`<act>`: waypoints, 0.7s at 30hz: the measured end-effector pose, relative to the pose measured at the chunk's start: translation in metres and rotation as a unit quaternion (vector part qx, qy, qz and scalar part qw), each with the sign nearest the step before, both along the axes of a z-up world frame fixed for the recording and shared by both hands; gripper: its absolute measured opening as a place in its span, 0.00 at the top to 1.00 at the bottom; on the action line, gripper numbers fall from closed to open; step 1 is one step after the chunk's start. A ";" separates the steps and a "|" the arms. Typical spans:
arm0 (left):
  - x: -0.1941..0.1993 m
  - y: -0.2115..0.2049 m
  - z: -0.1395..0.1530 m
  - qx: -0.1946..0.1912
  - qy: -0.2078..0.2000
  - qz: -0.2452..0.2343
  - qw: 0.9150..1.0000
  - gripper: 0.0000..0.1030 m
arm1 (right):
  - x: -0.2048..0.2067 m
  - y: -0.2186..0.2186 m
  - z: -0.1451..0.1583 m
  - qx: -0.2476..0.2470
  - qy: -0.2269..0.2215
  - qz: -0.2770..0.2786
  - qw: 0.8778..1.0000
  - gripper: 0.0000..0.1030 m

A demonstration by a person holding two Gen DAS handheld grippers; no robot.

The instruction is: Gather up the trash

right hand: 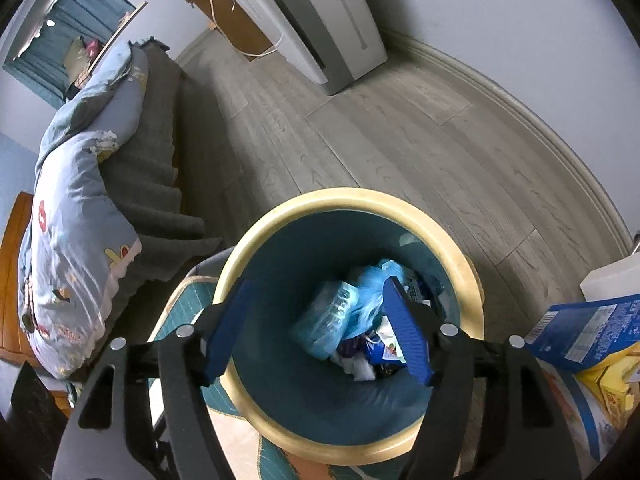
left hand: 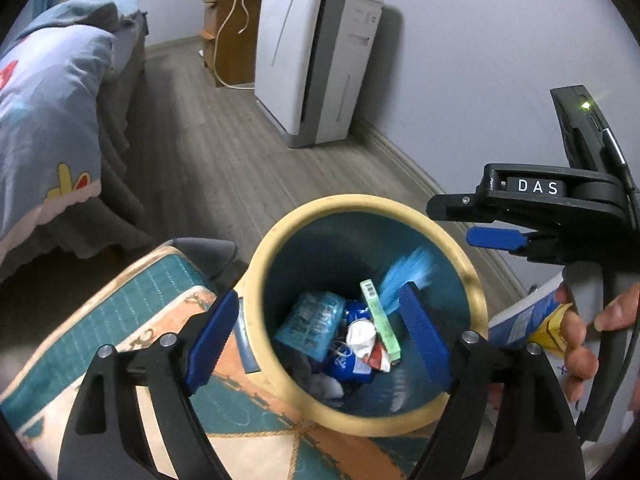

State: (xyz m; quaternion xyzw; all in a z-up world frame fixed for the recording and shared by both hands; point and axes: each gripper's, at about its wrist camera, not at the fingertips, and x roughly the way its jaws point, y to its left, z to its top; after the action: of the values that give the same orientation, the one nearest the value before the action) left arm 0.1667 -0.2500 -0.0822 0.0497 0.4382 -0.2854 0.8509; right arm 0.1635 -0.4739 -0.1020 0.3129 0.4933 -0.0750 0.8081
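Looking down from the left wrist: left gripper (left hand: 320, 336) poised over the trash bin (left hand: 276, 248), blue fingers (left hand: 424, 336) spread wide with nothing between them, one outside the cream rim on the left, the other over the bin's mouth. Inside, on the bottom, a heap of trash (left hand: 344, 340): a pale blue packet, a crumpled white wad, a green strip with a barcode (left hand: 380, 320), a blurred blue wisp above it. Bin standing against a patterned cushion (left hand: 120, 320); bare wood floor (left hand: 224, 152) beyond, open up to the white appliance (left hand: 316, 60) at the wall and the bed (left hand: 52, 112) on the left. Seen only here: the right gripper's body from the side and the hand (left hand: 592, 336) on its grip, a blue-and-yellow box (left hand: 524, 320) behind. From the right wrist: right gripper (right hand: 324, 332) centred over the same bin, fingers (right hand: 404, 336) parted and empty, the left one over the rim, the right one over the trash. Wider stretch of bare floor up to the curving skirting board (right hand: 520, 100), and the box (right hand: 588, 332) shown clearly at the right edge.
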 end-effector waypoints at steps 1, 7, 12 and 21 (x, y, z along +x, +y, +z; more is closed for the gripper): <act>-0.002 0.002 0.002 0.000 0.001 0.002 1.000 0.20 | -0.001 0.000 0.000 0.001 0.001 0.002 1.000 0.31; -0.025 0.015 0.022 0.006 -0.015 0.012 1.000 0.13 | -0.015 0.007 0.013 -0.016 -0.005 0.032 0.999 0.16; -0.052 0.030 0.048 0.010 -0.030 0.027 0.999 0.09 | -0.044 0.017 0.030 -0.041 -0.011 0.070 0.997 0.08; -0.110 0.065 0.082 0.022 -0.042 0.070 0.996 0.05 | -0.129 0.029 0.077 -0.093 -0.058 0.088 0.990 0.06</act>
State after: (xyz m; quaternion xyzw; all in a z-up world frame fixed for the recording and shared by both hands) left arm 0.0569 -0.1855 0.0002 0.0495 0.4107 -0.2136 0.8850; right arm 0.0347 -0.4453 -0.0252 0.1953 0.4624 -0.0313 0.8643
